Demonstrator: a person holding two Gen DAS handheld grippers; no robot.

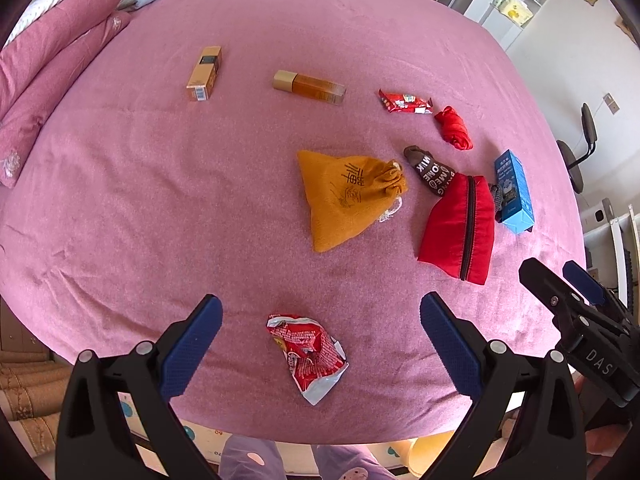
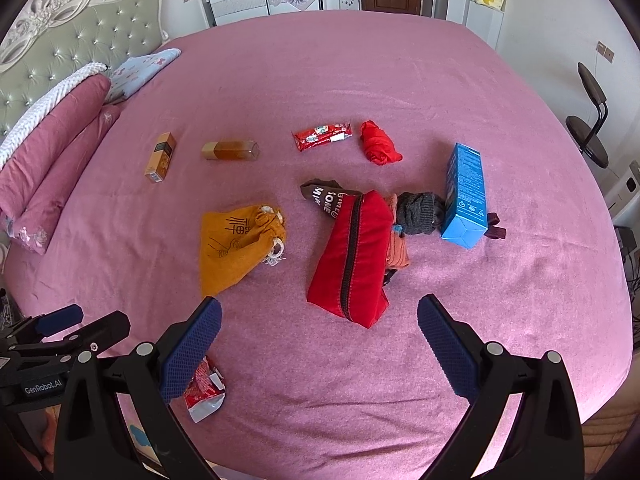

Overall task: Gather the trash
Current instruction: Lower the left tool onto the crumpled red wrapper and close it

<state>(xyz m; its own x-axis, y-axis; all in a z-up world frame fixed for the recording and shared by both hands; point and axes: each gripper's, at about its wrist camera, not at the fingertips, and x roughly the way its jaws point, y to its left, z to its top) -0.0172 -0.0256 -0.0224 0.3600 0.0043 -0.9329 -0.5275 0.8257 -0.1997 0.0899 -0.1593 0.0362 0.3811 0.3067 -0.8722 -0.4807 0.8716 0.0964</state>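
Trash is scattered all over the wide pink bed (image 2: 400,80), and by the look of it nothing has been collected yet — no bin or bag for it shows in either view. Biggest of the clutter is the red zippered fabric pouch (image 2: 352,256), lying over a brown printed sock (image 2: 322,196) with a grey knitted bundle (image 2: 420,212) just beside it. Next, the mustard drawstring cloth bag (image 2: 236,244) sits left of the pouch, and the tall blue cardboard box (image 2: 464,196) stands tilted to the right. Farther back: a red crumpled cloth (image 2: 378,148), a long red snack wrapper (image 2: 322,136), an amber glass bottle with gold cap (image 2: 230,150), and a small gold carton (image 2: 160,158).

Closest to the near edge lies the crumpled red-and-silver foil wrapper (image 1: 310,354), and that looks like the first target. The left tool (image 1: 320,344) hovers with jaws spread wide either side of it, gripping nothing. The right tool (image 2: 320,344) hangs just as wide open and empty, short of the pouch. So, I'd judge: everything left to do, first pick about to start.
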